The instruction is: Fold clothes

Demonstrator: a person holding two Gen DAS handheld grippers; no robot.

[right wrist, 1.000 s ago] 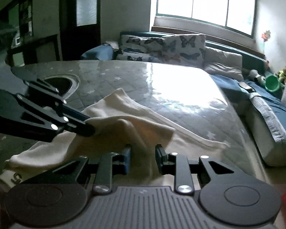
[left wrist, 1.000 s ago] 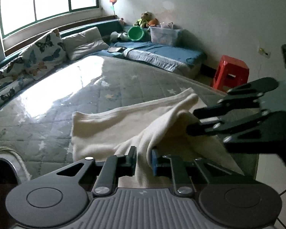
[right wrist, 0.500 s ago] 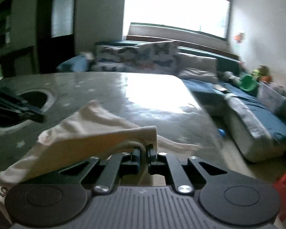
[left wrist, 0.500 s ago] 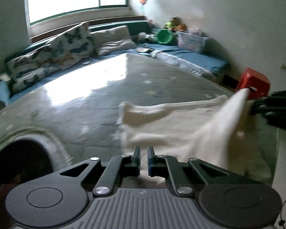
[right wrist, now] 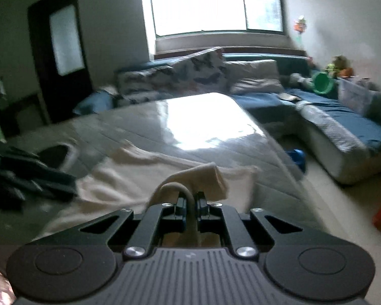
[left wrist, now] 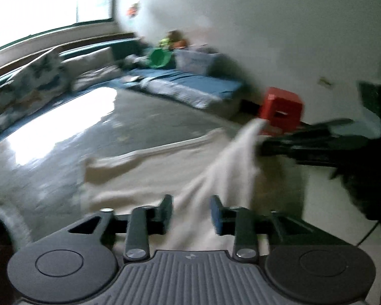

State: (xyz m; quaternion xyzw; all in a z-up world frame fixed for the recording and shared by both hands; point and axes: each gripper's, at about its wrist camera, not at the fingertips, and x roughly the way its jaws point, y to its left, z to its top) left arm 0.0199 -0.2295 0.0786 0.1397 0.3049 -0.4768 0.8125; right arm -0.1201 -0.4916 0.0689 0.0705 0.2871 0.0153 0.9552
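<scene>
Since earlier, left gripper point(left wrist: 191, 212) has spread apart; right gripper point(right wrist: 189, 208) clamps cream garment point(right wrist: 144, 178) near bed's point(right wrist: 139, 132) corner; no readable writing

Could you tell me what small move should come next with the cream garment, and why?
Probably close the left gripper on the cream garment: its jaws stand open with cloth between them, while the right gripper is clamped on a fold.

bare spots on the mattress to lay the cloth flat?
Free: the glossy stretch of mattress between the cloth and the pillows. Crowded: the near edge, where the cloth bunches around the left gripper and right gripper.
</scene>
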